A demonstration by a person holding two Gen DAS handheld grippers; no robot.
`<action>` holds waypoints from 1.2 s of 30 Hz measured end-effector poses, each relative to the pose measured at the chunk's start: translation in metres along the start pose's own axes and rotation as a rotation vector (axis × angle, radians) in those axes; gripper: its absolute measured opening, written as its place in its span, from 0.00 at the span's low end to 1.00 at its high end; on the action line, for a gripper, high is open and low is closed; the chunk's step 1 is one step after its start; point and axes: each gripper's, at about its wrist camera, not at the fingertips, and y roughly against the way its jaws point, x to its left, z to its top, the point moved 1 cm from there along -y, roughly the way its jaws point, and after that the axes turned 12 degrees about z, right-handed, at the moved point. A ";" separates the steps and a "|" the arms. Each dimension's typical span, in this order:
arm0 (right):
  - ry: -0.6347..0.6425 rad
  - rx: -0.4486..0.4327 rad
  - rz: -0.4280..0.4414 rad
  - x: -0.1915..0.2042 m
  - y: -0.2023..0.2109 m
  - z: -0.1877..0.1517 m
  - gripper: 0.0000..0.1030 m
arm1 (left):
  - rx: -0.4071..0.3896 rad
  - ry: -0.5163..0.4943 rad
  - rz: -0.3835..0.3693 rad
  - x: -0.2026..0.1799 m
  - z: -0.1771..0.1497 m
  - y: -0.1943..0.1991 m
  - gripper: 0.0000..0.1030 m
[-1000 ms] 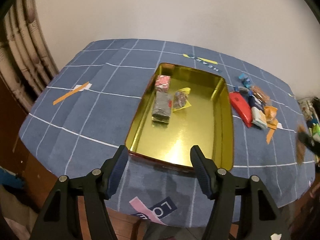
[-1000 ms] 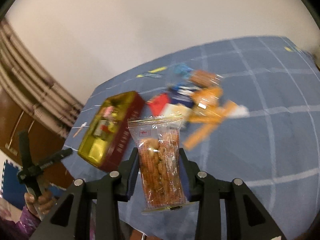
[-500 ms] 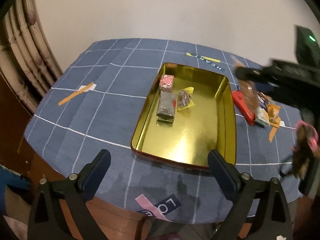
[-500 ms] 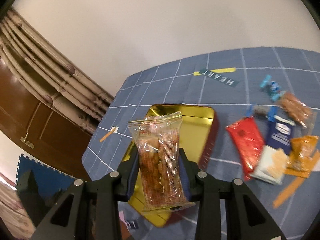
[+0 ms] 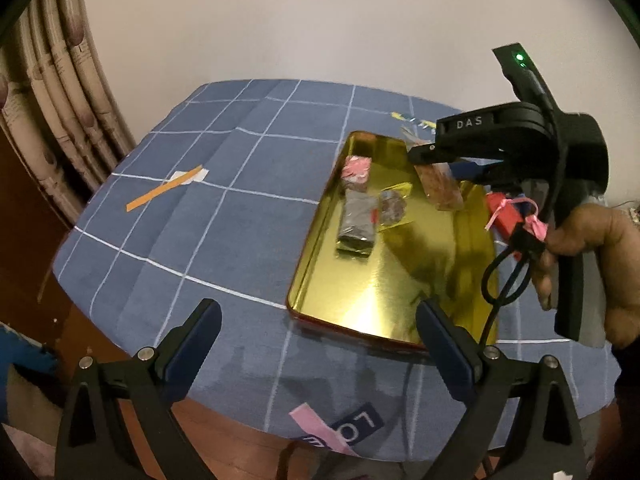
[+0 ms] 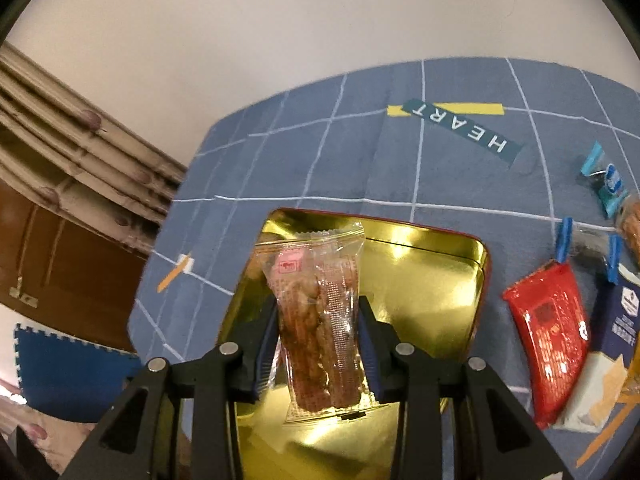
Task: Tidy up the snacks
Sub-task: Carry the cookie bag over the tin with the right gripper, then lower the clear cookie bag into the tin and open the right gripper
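A blue cloth (image 5: 224,216) with a white grid carries a gold tin (image 6: 432,280) beside a red packet (image 6: 548,332).

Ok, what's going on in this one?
A person is sorting snacks into a gold tin tray on a blue grid tablecloth. The right gripper is shut on a clear packet of brown snacks, held above the tray. Three wrapped snacks already lie in it: pink, grey and yellow. The left gripper is open and empty at the tray's near edge. A red packet and others wait beside the tray.
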 end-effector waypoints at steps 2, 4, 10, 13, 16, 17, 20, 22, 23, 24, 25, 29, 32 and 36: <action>-0.011 0.025 -0.026 -0.002 -0.012 0.002 0.36 | 0.006 0.005 0.001 0.002 0.000 -0.003 0.93; -0.024 0.037 -0.037 -0.003 -0.020 0.003 0.36 | -0.003 0.019 0.001 0.004 0.000 -0.002 0.93; -0.031 0.056 -0.054 -0.003 -0.036 0.004 0.36 | -0.003 0.057 -0.006 0.012 0.002 -0.002 0.93; -0.032 0.054 -0.061 -0.003 -0.042 0.006 0.37 | 0.025 0.052 -0.018 0.012 0.003 -0.006 0.93; -0.032 0.049 -0.058 -0.004 -0.044 0.007 0.38 | 0.031 0.034 -0.005 0.011 0.002 -0.008 0.93; -0.029 0.047 -0.057 -0.003 -0.044 0.007 0.38 | 0.027 0.031 -0.003 0.010 0.002 -0.008 0.93; -0.005 0.039 -0.075 0.000 -0.041 0.007 0.38 | 0.022 0.029 0.002 0.009 0.002 -0.007 0.93; 0.004 0.020 -0.060 0.004 -0.039 0.007 0.45 | 0.026 0.026 0.005 0.009 0.001 -0.008 0.93; 0.002 0.003 -0.043 0.005 -0.036 0.008 0.46 | 0.031 0.023 0.006 0.008 0.001 -0.009 0.93; 0.001 -0.013 -0.033 0.005 -0.032 0.008 0.48 | 0.035 0.019 0.006 0.008 0.000 -0.010 0.93; 0.000 -0.021 -0.031 0.005 -0.030 0.010 0.48 | 0.039 0.016 0.006 0.007 0.000 -0.011 0.93; -0.004 -0.099 0.018 0.006 -0.004 0.005 0.48 | 0.029 0.006 0.015 0.006 0.000 -0.010 0.93; 0.002 -0.171 0.085 0.004 0.030 -0.015 0.48 | 0.025 -0.007 0.020 0.003 0.000 -0.009 0.93; 0.050 -0.224 0.071 -0.010 0.077 -0.061 0.48 | 0.015 -0.025 0.022 -0.001 -0.003 -0.006 0.93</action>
